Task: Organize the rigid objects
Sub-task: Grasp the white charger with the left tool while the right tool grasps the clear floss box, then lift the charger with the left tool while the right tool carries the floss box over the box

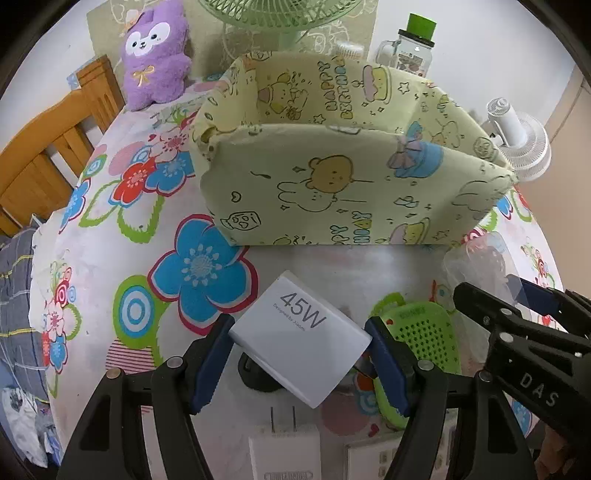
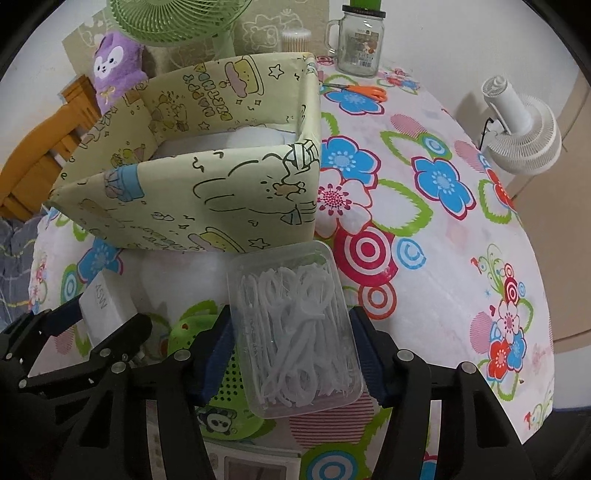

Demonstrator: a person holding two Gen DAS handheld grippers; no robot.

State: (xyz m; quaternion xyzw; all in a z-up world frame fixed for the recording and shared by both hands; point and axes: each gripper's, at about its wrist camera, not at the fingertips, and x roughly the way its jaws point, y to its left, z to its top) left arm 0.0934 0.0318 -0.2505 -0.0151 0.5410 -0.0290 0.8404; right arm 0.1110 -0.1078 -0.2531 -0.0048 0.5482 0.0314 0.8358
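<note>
My left gripper [image 1: 300,345] is shut on a white 45W charger [image 1: 295,317], its blue pads pressing both sides just above the flowered tablecloth [image 1: 122,229]. My right gripper [image 2: 291,334] is shut on a clear plastic box of white floss picks [image 2: 295,314], held tilted over the cloth. A yellow cartoon-print fabric box [image 1: 351,184] [image 2: 207,192] stands open-topped right behind both grippers, with something white inside. In the left wrist view the right gripper [image 1: 517,321] shows at the right edge. The right wrist view catches the charger [image 2: 103,302] at its left.
A green perforated case [image 1: 424,332] [image 2: 221,398] lies between the grippers. A white plug adapter [image 1: 284,454] lies near the front. Behind stand a purple plush [image 1: 155,55], a green fan [image 2: 173,22], a glass jar [image 2: 360,40], orange scissors [image 2: 365,90] and a white fan [image 2: 521,125].
</note>
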